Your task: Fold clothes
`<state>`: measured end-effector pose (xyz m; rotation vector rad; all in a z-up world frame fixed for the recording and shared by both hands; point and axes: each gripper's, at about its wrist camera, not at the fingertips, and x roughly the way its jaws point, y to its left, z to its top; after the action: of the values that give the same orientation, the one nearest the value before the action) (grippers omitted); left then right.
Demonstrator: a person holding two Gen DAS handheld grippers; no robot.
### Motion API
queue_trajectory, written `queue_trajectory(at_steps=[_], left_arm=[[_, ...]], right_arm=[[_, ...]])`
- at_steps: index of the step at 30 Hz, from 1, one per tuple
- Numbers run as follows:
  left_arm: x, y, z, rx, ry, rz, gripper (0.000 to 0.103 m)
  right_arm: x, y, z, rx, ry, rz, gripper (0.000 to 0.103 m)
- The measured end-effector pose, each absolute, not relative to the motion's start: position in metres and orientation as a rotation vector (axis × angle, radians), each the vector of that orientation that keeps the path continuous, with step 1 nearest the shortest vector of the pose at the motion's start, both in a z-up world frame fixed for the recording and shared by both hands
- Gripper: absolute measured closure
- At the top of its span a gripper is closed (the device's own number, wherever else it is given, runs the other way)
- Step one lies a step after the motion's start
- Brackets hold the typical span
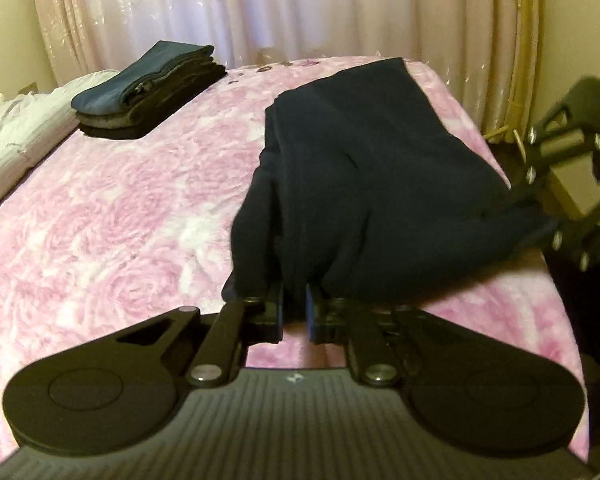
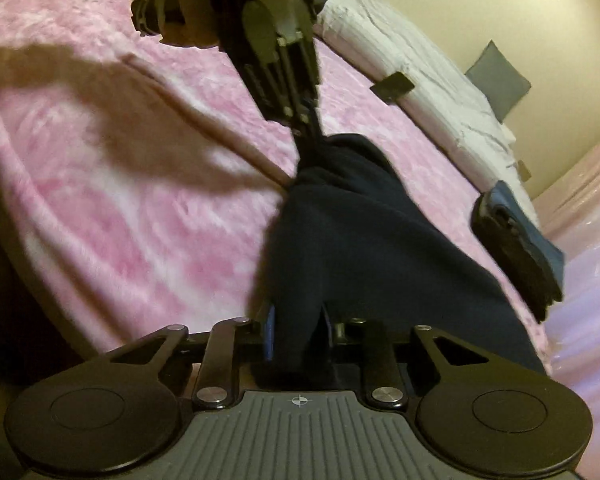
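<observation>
I have both the left gripper [image 1: 295, 308] and right gripper [image 2: 298, 334] clamped on the near corners of the dark navy garment [image 1: 364, 152], which stretches toward 12 o'clock on the pink blanket [image 1: 120, 208], keeping that edge taut for folding.

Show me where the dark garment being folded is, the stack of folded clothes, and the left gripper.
dark garment [image 1: 364, 160]: left wrist view, middle of the cloth spread on the bed.
stack of folded clothes [image 1: 148, 92]: left wrist view, side of the pile.
left gripper [image 1: 294, 312]: left wrist view, midway between its fingertips, clamped on cloth.

garment [image 1: 364, 168]: dark navy | blanket [image 1: 120, 208]: pink-white rose pattern | stack [image 1: 148, 88]: blue, grey, black
</observation>
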<state>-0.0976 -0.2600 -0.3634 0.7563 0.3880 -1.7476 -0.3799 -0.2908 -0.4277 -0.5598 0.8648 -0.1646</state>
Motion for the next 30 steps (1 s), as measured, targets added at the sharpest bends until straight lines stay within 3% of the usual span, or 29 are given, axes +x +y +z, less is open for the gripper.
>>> queue_trajectory(at_steps=[10, 12, 18, 22, 26, 30], left_arm=[[-0.130, -0.235, -0.359, 0.708, 0.410, -1.748, 0.094], [-0.141, -0.230, -0.359, 0.700, 0.421, -1.737, 0.102], [-0.156, -0.212, -0.352, 0.640, 0.452, -1.687, 0.103], [-0.171, -0.198, -0.327, 0.566, 0.400, -1.703, 0.100], [-0.191, -0.209, -0.324, 0.556, 0.413, -1.802, 0.084], [-0.196, -0.232, -0.338, 0.613, 0.452, -1.841, 0.084]], right_arm=[[-0.429, -0.321, -0.409, -0.609, 0.896, -0.144, 0.085], [-0.441, -0.332, -0.413, -0.629, 0.926, -0.165, 0.085], [-0.463, -0.355, -0.419, -0.655, 0.940, -0.210, 0.084], [-0.461, -0.348, -0.428, -0.688, 0.913, -0.229, 0.060], [-0.458, -0.336, -0.427, -0.682, 0.863, -0.224, 0.059], [-0.447, -0.333, -0.433, -0.685, 0.840, -0.208, 0.059]])
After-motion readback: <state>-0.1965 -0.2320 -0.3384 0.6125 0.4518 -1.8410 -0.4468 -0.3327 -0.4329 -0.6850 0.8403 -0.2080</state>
